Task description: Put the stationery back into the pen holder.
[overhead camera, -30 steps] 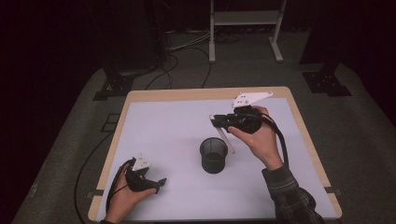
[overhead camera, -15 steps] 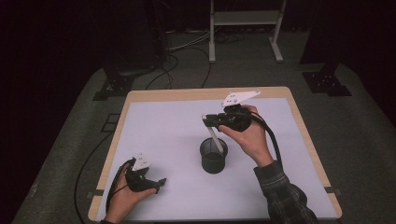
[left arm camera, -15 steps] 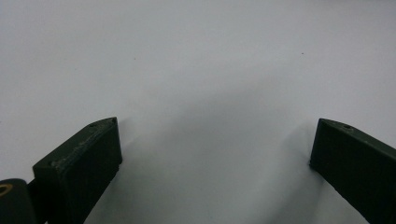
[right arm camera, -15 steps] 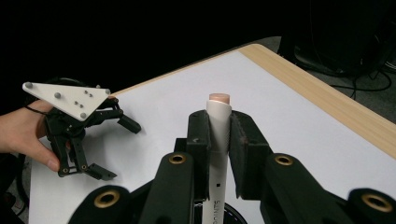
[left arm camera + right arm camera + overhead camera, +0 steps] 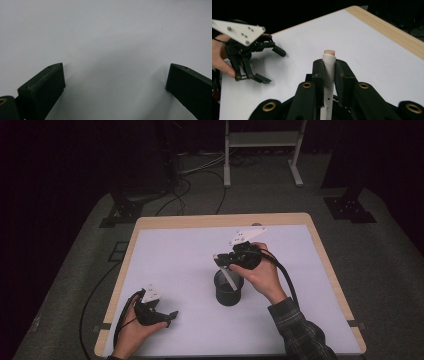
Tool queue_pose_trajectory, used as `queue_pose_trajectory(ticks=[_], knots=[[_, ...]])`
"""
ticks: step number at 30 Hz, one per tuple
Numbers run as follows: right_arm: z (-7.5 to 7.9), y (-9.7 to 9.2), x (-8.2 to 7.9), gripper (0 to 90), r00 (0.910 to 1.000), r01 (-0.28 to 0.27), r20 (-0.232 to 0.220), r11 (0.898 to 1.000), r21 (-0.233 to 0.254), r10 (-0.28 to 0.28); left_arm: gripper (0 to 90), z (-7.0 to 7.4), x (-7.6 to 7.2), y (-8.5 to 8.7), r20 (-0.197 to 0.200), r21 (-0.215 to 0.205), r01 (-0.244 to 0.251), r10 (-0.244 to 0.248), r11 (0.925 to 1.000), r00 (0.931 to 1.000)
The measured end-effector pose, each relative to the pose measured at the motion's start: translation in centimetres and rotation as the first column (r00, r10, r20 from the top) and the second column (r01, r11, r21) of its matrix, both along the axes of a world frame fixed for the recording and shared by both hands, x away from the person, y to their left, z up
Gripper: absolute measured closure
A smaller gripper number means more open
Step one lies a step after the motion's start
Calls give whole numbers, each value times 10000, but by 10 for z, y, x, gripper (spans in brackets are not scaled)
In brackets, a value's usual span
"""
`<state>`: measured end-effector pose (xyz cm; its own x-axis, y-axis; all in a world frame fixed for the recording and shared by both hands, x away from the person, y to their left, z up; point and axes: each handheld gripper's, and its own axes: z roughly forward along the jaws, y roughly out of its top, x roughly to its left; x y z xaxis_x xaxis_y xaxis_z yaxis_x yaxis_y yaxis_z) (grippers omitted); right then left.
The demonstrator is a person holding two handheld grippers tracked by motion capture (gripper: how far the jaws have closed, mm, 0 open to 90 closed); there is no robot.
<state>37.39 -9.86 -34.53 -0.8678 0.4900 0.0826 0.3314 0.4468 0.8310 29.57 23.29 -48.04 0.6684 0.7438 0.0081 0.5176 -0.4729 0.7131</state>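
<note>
So the right gripper [image 5: 329,72] is clamped on a white marker [image 5: 329,75], looks like a marker anyway, with its lower end dipping into the black mesh cup [image 5: 229,289] mid-table. Left gripper [image 5: 167,316] sits near the front-left corner, jaws wide apart, nothing between them.

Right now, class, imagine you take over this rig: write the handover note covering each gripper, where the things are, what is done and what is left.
Right gripper: shut on the white pen, held above the black mesh cup with the pen's lower end at the cup's mouth.
Left gripper: open, holding nothing, resting on the white table near its front left corner.
Cup: upright, mid-table.
Done: pen picked up and brought over the cup.
Left: probably lower the pen in, open the jaws and withdraw.
</note>
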Motion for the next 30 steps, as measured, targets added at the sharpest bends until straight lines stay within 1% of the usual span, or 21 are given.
queue_pose_trajectory(ticks=[1,3,4,5,6,7,8,9,11,12,14,18,21,24,26,27,28,30], knots=[[0,0,0,779,10000,0,0,10000,0,0,11,0,0,0,0,0,0,0,10000,10000],[-5,0,0,779,10000,22,-88,10000,-74,-22,11,0,0,0,1,1,0,0,10000,10000],[-11,0,0,779,9999,-16,-113,9999,-114,15,11,0,0,0,7,1,0,0,10000,10000],[-11,0,0,779,9999,-16,-113,9999,-114,15,11,0,0,0,7,1,0,0,10000,10000],[-16,0,1,779,9997,20,-239,9999,-162,-24,11,0,0,0,11,3,-1,1,10000,10000],[-16,0,1,779,9997,20,-239,9999,-162,-24,11,0,0,0,11,3,-1,1,10000,10000],[-21,0,1,779,9995,18,-304,9998,-221,-25,12,0,0,0,15,-24,-18,18,10000,10000],[-21,0,1,779,9995,18,-304,9998,-221,-25,11,0,0,0,15,-24,-18,18,10000,10000],[-25,0,1,779,9992,19,-393,9996,-284,-30,11,0,0,0,27,-4,-9,9,10000,10000],[-29,1,0,779,9991,-21,-434,9992,-400,4,11,0,0,0,24,-8,-10,10,10000,10000],[-31,1,-1,779,9989,-18,-466,9988,-494,-5,11,0,0,0,22,-7,-10,10,10000,10000],[-35,0,-1,778,9988,-46,-493,9986,-531,20,11,0,0,0,23,-6,-10,10,10000,10000],[-35,0,-2,778,9987,-55,-511,9984,-562,26,11,0,0,0,24,-5,-9,9,10000,10000],[-33,-1,-2,756,9984,-31,-570,9982,-606,-4,11,0,0,0,25,-7,-11,11,10000,10000],[-30,-5,-3,700,9985,31,-543,9983,-581,-62,11,0,0,0,28,-10,-15,15,10000,10000],[-30,-5,-3,700,9985,31,-543,9983,-581,-62,12,0,0,0,28,-10,-15,15,10000,10000],[-27,-9,-4,673,9987,122,-489,9982,-583,-150,11,0,0,0,17,-19,-16,16,10000,10000],[-26,-12,-5,656,9986,178,-486,9982,-568,-206,11,0,0,0,-4,-8,-10,10,10000,10000]])
